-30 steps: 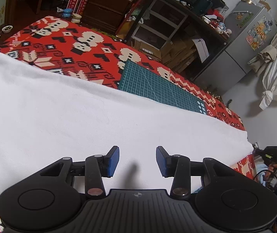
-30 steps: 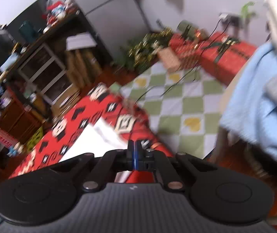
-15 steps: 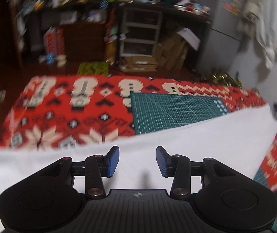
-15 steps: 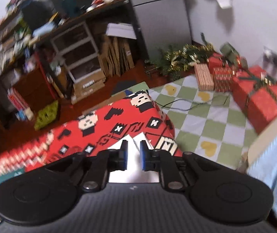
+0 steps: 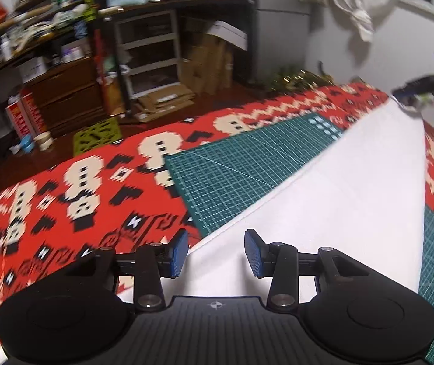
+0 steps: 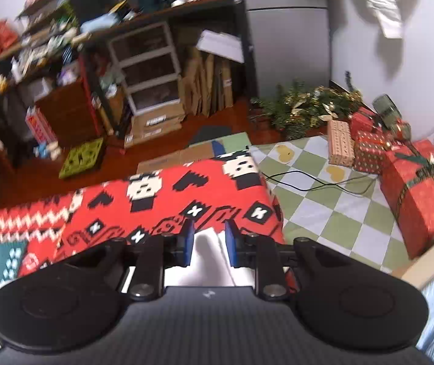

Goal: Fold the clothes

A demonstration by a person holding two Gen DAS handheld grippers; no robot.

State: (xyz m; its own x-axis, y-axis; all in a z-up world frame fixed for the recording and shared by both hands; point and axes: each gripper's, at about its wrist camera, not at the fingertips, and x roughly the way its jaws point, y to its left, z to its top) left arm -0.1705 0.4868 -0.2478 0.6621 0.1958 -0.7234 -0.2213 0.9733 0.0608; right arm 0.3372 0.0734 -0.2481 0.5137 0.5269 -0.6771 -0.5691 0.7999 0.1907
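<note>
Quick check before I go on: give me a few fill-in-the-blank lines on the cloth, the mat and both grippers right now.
1. The cloth lying on the table is ____ in colour.
2. The cutting mat beside the cloth is ____.
3. The left gripper is ____, with nothing between its fingers.
4. The right gripper hovers at a ____ of the cloth.

Missing words: white; green; open; corner

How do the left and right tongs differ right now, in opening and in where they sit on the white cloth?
The left tongs gape wide with nothing between the pads; the right tongs are open only narrowly, a ridge of white cloth showing in the gap. The left sits over the cloth's long edge beside the green cutting mat; the right at its corner. Both have blue pads.
</note>
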